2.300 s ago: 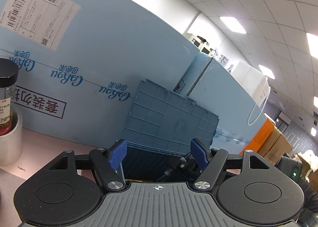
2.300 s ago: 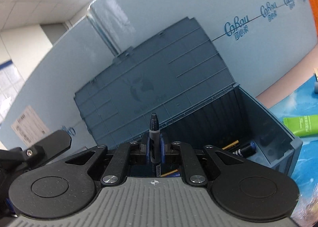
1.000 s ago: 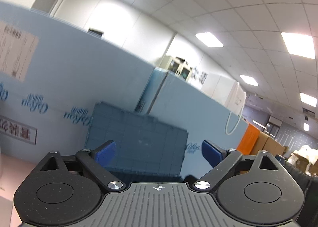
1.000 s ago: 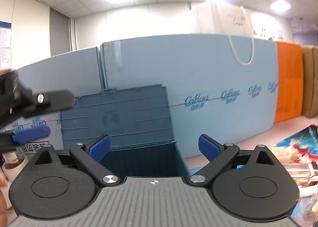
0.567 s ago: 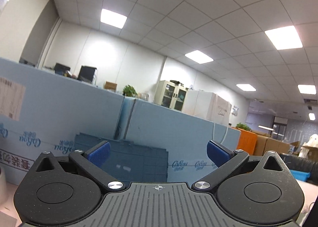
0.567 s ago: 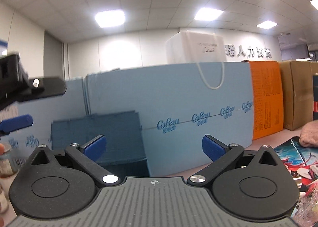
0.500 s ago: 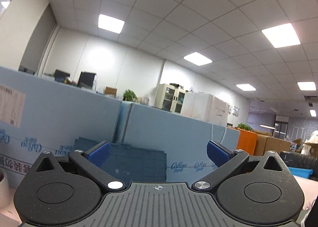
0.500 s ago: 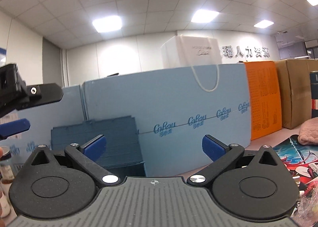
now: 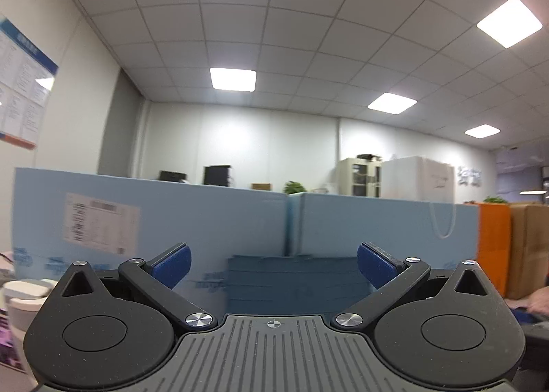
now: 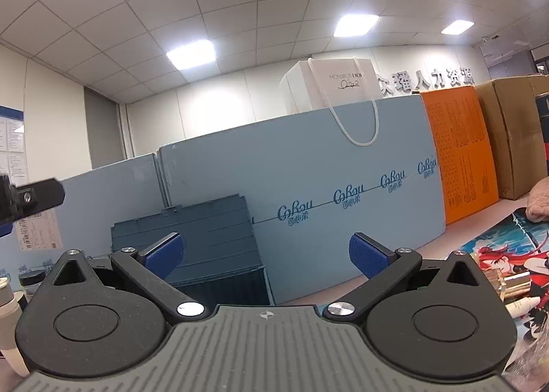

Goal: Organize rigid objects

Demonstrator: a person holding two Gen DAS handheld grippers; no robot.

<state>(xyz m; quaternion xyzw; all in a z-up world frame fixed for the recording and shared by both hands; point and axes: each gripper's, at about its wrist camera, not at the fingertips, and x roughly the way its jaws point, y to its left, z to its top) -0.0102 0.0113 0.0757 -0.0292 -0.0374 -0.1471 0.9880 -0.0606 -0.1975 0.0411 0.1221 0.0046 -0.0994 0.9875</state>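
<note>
My right claw [image 10: 264, 256] stands spread wide with nothing between its blue pads, and the dark blue-grey storage box [image 10: 219, 275] sits straight ahead of it and a little low, its mouth showing just past the left pad and its ribbed lid [image 10: 192, 220] tilted up against the pale blue cartons [image 10: 308, 179] behind it. My left claw [image 9: 272, 265] is likewise released and empty, and from its view the same box lid [image 9: 291, 278] lies dead centre between the pads, blurred, well beyond them. The cartons carry a repeated "CoRou" logo in darker blue script with small Chinese characters under it that I cannot read. A white shipping label [image 9: 101, 222] with a barcode is stuck on the left carton, its text too blurred to read. On top of the cartons stands a smooth white paper bag [image 10: 329, 90] with a white cord handle, printed "MONSIEUR DIOR". Large grey Chinese characters [image 10: 425, 79] are fixed to the wall behind. An orange box [image 10: 459, 155] with fine print and a plain brown cardboard box [image 10: 507, 138] stand toward the table's right edge, near a glossy anime-print mat [image 10: 497, 254]. At the left edge, small bottles [image 10: 10, 302] show.
</note>
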